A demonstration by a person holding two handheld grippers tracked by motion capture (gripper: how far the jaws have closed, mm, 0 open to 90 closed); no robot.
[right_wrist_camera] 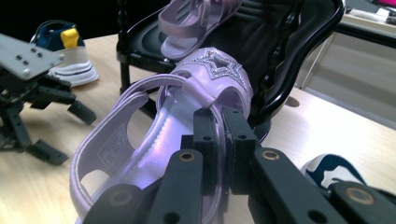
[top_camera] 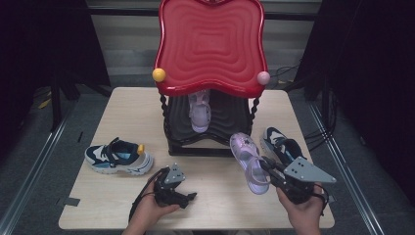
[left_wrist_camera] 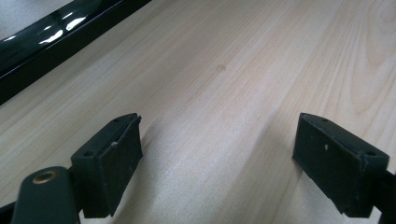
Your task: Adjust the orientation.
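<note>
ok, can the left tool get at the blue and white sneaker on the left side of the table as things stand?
Probably yes. The left tool is open and holds nothing, and the blue and white sneaker lies beside it on the table with bare wood between them. The tool points away from the shoe, so it would have to turn first.

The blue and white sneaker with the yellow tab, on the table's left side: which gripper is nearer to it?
Left. The left gripper rests open beside the sneaker; the right gripper, gripping the purple sandal, is far across the table.

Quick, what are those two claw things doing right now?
Left gripper: open, nothing between its fingers, low over the table.
Right gripper: shut on the purple sandal, pinching its strap.
</note>
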